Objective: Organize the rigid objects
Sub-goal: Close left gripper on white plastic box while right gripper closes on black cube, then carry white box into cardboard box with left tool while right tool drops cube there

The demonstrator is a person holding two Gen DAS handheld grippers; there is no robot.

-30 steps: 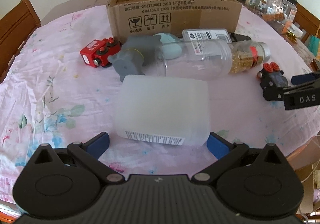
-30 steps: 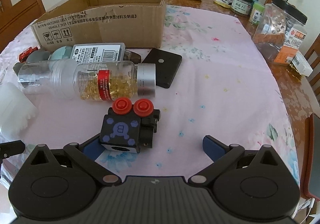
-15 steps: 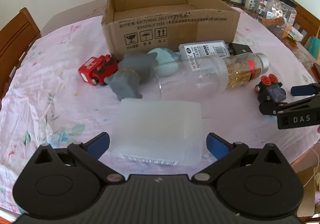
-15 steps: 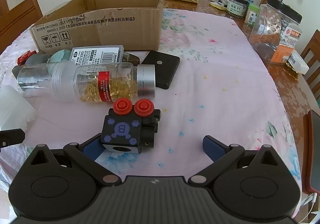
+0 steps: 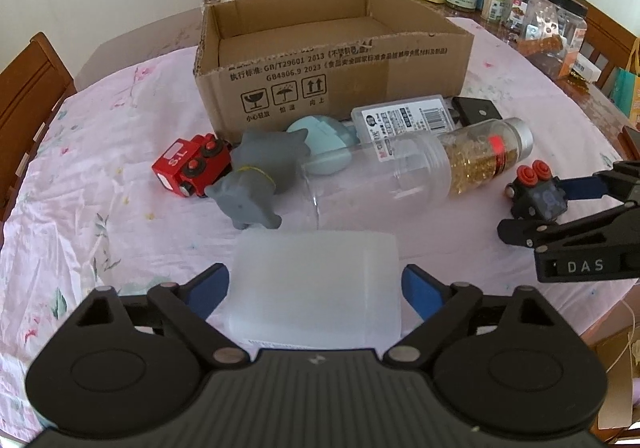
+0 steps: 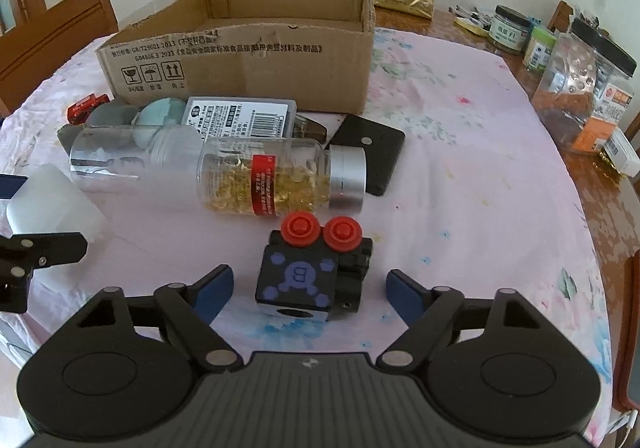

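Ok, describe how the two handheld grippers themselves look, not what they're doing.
Both look identical. The left gripper and right gripper each have a matte black ribbed body, two round black discs at the sides, black linkage arms with silver pivot pins, and blue finger pads. Seen side-on from the left wrist camera, the right gripper carries white "DAS" lettering. No cables, hands or sleeves show.

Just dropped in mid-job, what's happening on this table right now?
A person is working two sets of tongs over a cluttered table, sorting items toward the empty cardboard box. The left tongs have just been closing around the frosted white container; the blue pads sit right at its sides, and firm contact cannot be confirmed. The right tongs have just been closing on the black cube toy with red knobs, gaps showing on both sides. Nothing is in the box yet.
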